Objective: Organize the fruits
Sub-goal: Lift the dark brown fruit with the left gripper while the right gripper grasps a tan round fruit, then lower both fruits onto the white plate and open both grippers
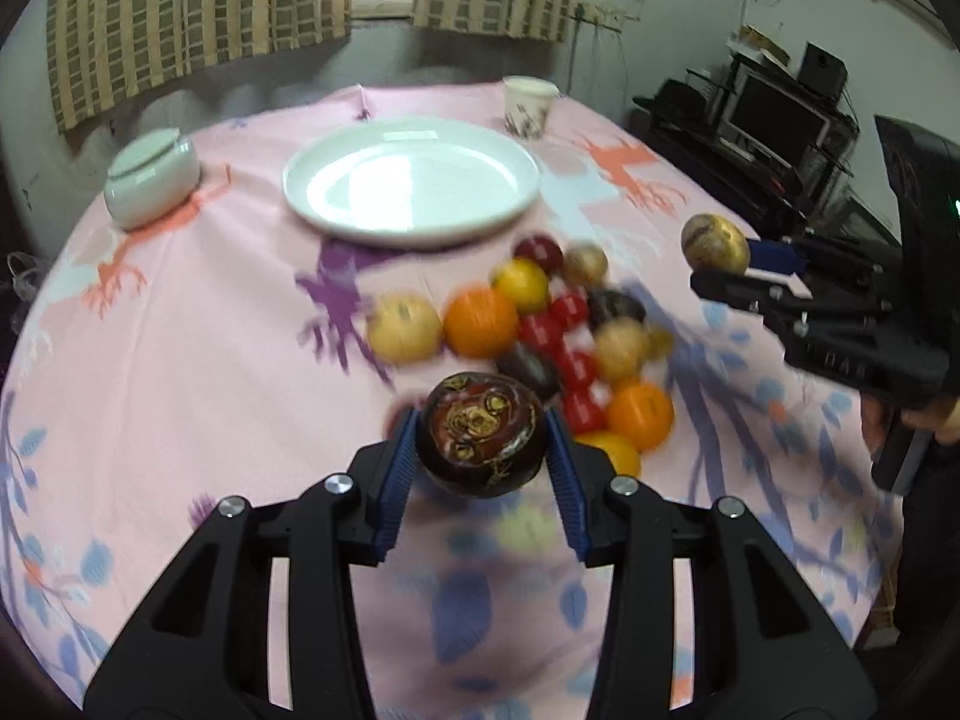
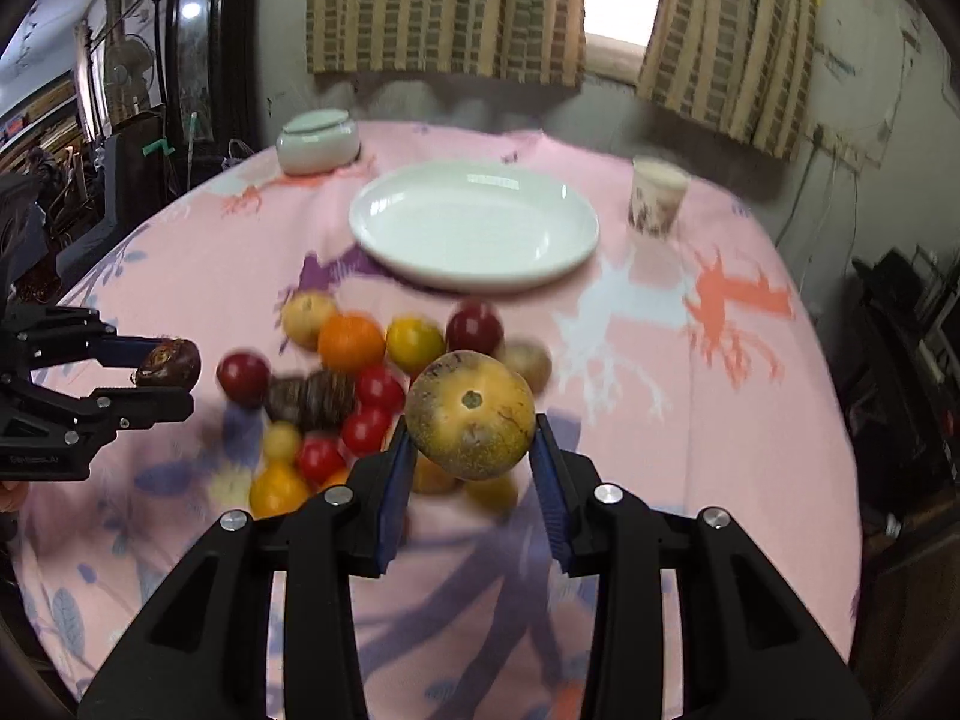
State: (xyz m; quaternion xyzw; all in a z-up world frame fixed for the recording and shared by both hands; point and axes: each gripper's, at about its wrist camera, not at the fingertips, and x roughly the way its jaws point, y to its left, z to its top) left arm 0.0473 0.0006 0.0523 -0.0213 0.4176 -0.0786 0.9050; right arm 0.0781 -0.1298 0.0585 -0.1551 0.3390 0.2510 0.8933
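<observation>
A round table is seen under a pink tablecloth (image 1: 198, 312) printed with coral and purple figures and blue leaves, and striped brown curtains (image 2: 444, 6) are hung across the window behind it. Only in the left wrist view is a black shelf unit (image 1: 762, 138) with a monitor shown at the right side of the room; only in the right wrist view is a dim room with a standing fan (image 2: 120, 72) shown at the left. A white plate (image 1: 510, 204) is set on the far half of the cloth, bare, with a lidded pale bowl (image 1: 153, 180) to its left and a patterned paper cup (image 1: 528, 105) to its right, both well apart from it. A blurred pile of fruit (image 1: 528, 336), oranges, yellow fruits, small red ones and dark ones, is spread on the cloth just before the plate. The left gripper (image 1: 480, 447) is closed partway on a dark maroon fruit (image 1: 480, 435), which is clamped between its blue pads (image 1: 399, 462) and held above the cloth, clear of the pile. The right gripper (image 2: 471, 456) is likewise clamped on a yellow-brown round fruit (image 2: 471, 414), held above the near edge of the pile. Each gripper is seen side-on in the other's view, its fruit pinched at the fingertips.
</observation>
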